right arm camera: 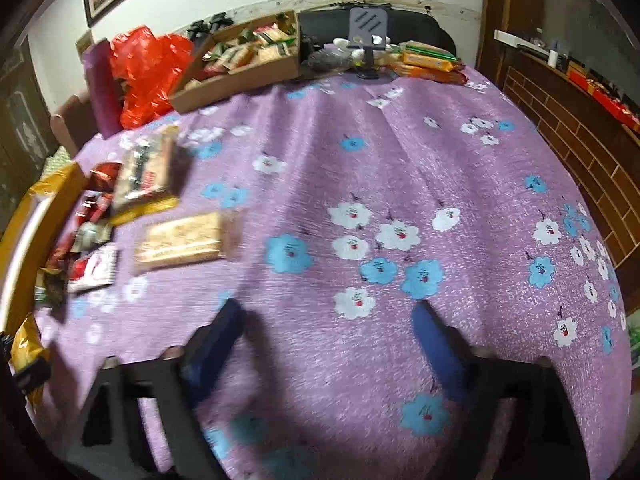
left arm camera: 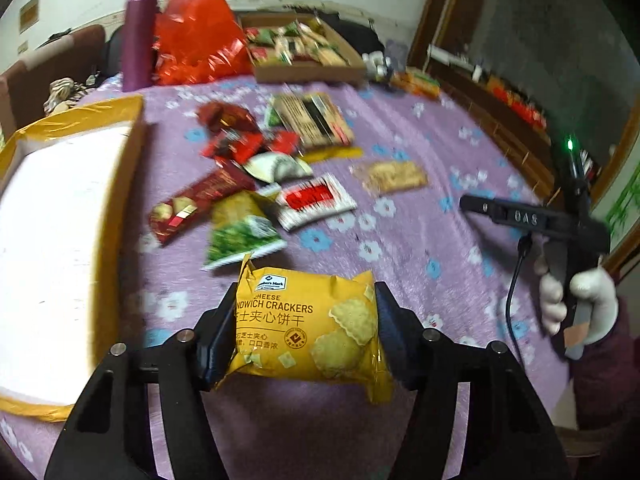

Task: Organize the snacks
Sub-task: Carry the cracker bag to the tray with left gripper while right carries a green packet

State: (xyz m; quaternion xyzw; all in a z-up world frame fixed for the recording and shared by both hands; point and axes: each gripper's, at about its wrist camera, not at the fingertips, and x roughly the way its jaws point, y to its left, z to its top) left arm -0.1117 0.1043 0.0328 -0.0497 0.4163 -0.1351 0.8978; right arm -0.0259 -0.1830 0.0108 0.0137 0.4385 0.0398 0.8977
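Covering the table, a purple flowered cloth (right arm camera: 360, 160) holds scattered snacks (left arm camera: 248, 184).

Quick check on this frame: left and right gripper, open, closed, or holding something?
Left gripper: closed on the yellow cheese sandwich crackers packet, fingers pressing both sides.
Right gripper: open, nothing between its fingers, only the purple floral tablecloth below.

The left gripper (left arm camera: 306, 330) pinches a yellow cracker pack (left arm camera: 308, 328) above the purple floral cloth (left arm camera: 420, 240), loose snacks (left arm camera: 256, 184) heaped beyond it, a white-lined box (left arm camera: 60, 240) at left, and a gloved hand (left arm camera: 576, 300) holding the right gripper (left arm camera: 472, 205) at right.
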